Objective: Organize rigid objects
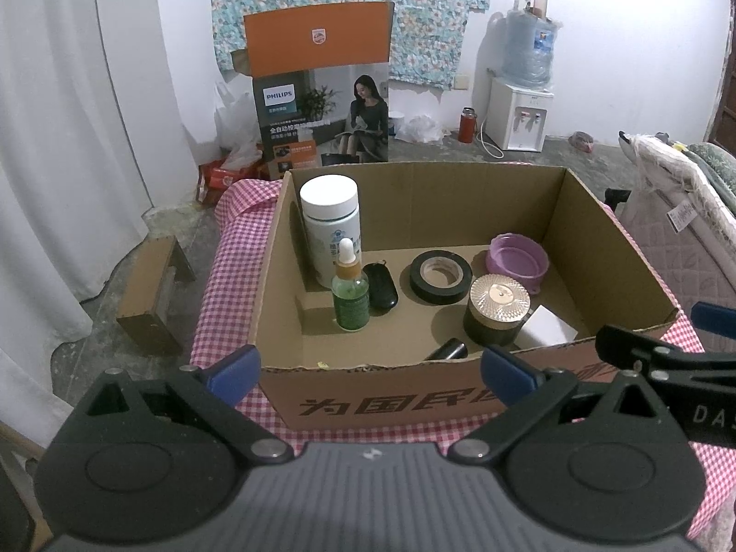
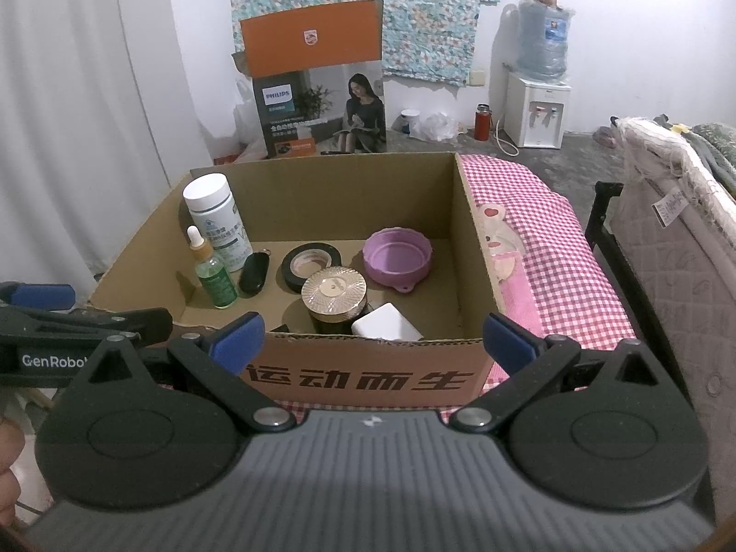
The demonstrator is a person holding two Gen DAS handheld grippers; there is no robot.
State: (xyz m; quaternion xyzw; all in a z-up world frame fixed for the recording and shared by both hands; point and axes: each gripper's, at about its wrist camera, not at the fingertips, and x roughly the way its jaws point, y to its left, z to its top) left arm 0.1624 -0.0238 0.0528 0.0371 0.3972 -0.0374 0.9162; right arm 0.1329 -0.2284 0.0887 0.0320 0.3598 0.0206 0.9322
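Here, both grippers hover short of the cardboard box, fingers spread wide and empty: left gripper, right gripper. Beyond the fingers, past the box's front wall, stand a white bottle, green dropper bottle, black tape roll, gold-lidded jar and purple lid. The box rests on a checked cloth covering the bench.

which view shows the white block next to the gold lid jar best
The right wrist view: the white block shows its whole top face and rounded corners, lying against the gold-lidded jar near the front wall of the cardboard box. In the left wrist view the white block shows as a smaller patch, partly cut off by the jar and the box's front wall.
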